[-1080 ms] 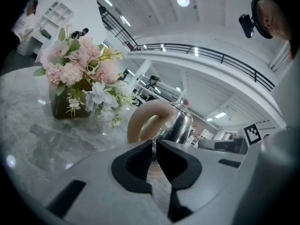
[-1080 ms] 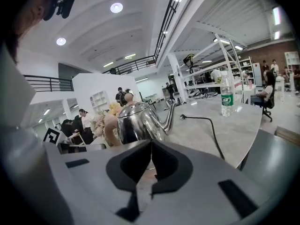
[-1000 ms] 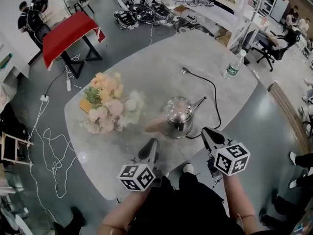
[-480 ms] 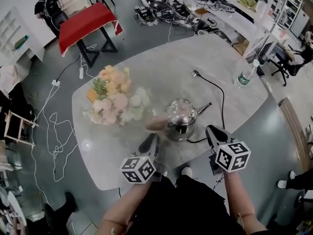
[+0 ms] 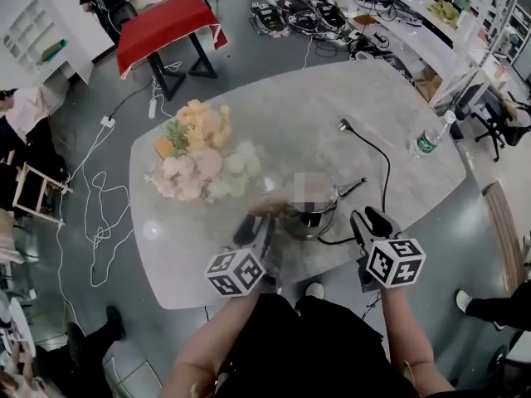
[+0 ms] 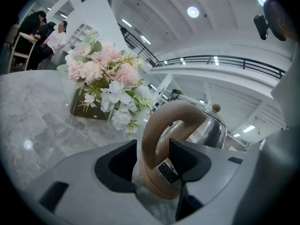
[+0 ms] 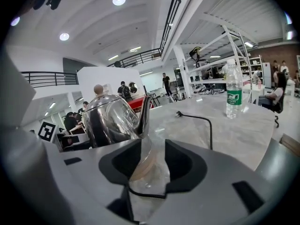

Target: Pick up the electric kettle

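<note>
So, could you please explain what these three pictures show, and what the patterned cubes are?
A person holds a two-jawed gripping tool in each hand; the patterned cubes are part of those tools. The head view looks down from the person's head onto the left gripper and right gripper. The other two views look out along each tool's jaws. On the grey table are a steel electric kettle, flowers, a water bottle and a black cord. Both pairs of jaws are opening; the kettle's tan handle stands between the left ones, but nothing is held yet.
</note>
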